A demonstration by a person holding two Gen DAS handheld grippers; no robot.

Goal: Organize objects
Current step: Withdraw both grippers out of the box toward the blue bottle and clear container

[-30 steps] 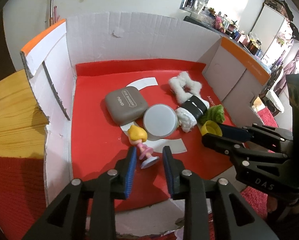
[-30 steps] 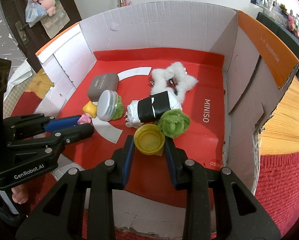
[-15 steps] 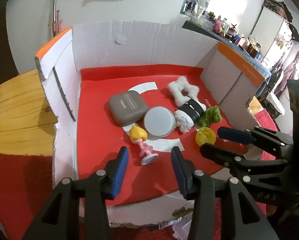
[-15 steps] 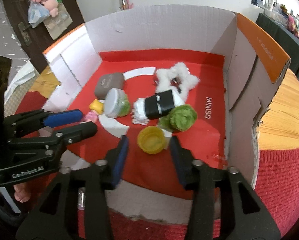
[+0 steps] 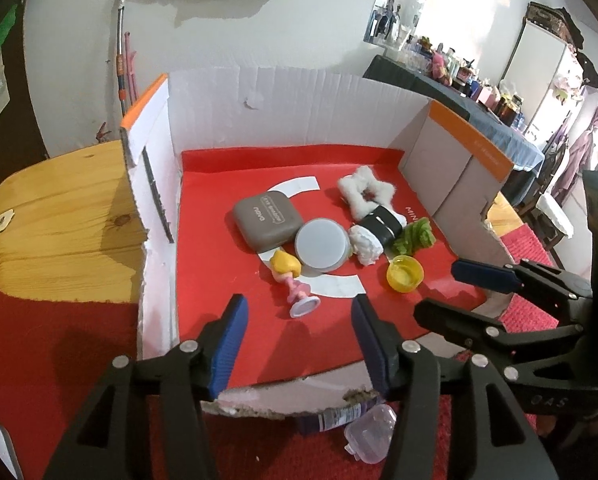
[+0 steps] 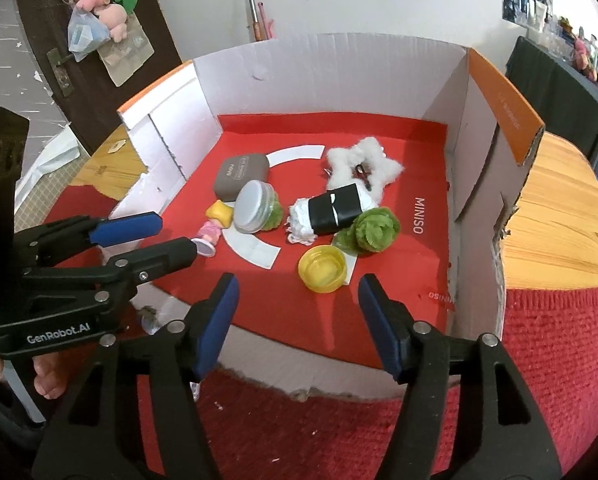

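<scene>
- The cardboard box (image 6: 339, 76) sits on the counter (image 6: 555, 200), its red floor holding every object.
- Left gripper (image 5: 297, 332): fingers apart and opening, empty, the doll figurine (image 5: 291, 280) lying at 12 o'clock.
- Right gripper (image 6: 297, 312): fingers apart and opening, empty, the yellow cap (image 6: 323, 269) at 12 o'clock.

One cardboard box (image 6: 339, 76) holds seven things: one grey case (image 6: 241, 174), one round tin with a pale lid (image 6: 253, 206), one blonde doll figure (image 6: 215, 226), one yellow cap (image 6: 323, 269), one white fluffy star (image 6: 365, 166), one white roll wrapped in a black band (image 6: 331, 214), and one green plush cabbage (image 6: 377, 228). Two tongs: left (image 5: 297, 326) and right (image 6: 297, 306).
</scene>
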